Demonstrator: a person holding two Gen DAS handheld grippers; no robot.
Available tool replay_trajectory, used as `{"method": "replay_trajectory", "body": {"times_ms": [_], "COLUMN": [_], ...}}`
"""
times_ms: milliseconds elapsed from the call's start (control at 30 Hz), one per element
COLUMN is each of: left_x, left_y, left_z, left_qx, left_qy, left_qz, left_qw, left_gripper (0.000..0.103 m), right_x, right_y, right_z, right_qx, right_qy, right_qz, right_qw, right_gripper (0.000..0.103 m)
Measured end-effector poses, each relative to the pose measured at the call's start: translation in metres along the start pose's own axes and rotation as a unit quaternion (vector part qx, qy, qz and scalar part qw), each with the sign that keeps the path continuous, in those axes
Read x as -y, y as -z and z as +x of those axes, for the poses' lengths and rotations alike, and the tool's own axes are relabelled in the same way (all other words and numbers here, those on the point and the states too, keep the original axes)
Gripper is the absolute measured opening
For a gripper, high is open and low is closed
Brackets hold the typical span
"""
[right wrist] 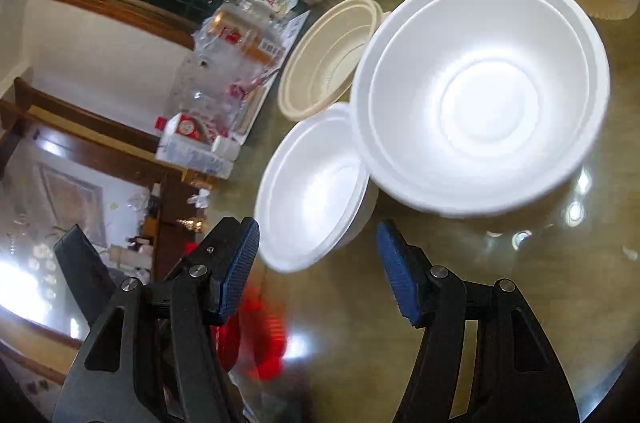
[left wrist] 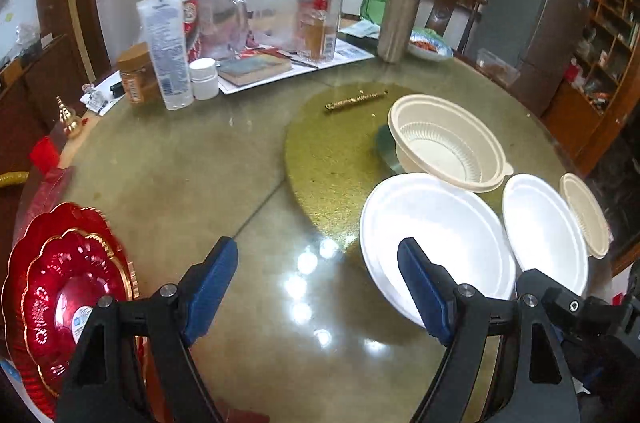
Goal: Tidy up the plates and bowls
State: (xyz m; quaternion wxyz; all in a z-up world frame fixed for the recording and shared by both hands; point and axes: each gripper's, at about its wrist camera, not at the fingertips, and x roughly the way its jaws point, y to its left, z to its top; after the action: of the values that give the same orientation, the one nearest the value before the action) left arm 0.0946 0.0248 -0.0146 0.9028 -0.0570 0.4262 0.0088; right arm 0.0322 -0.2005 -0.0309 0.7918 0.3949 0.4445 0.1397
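Open left tool (left wrist: 316,287) hovers between red plates (left wrist: 60,283) and white bowl (left wrist: 432,235).

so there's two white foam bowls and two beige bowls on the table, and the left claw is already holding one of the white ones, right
Not quite: the left claw is open and holds nothing, as the left wrist view shows. The nearer white foam bowl sits just beyond it. The rest stands: two white foam bowls and two beige bowls on the table.
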Motion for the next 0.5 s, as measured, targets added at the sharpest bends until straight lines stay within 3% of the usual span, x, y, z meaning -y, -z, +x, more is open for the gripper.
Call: {"method": "replay_trajectory", "body": {"times_ms": [500], "left_x": [-0.001], "left_y": [-0.005], "left_z": [0.03], "left_qx": [-0.035], "left_qy": [-0.005], "left_qz": [-0.019], "left_qw": [0.9992], "left_gripper": [0.081], "right_x": [0.001], "right_y": [-0.01], "right_z": [0.022], "right_qx": [0.006], "right_qy": [0.053], "right_qz": [-0.006], "right_qw": [0.999], "right_gripper": [0.062]}}
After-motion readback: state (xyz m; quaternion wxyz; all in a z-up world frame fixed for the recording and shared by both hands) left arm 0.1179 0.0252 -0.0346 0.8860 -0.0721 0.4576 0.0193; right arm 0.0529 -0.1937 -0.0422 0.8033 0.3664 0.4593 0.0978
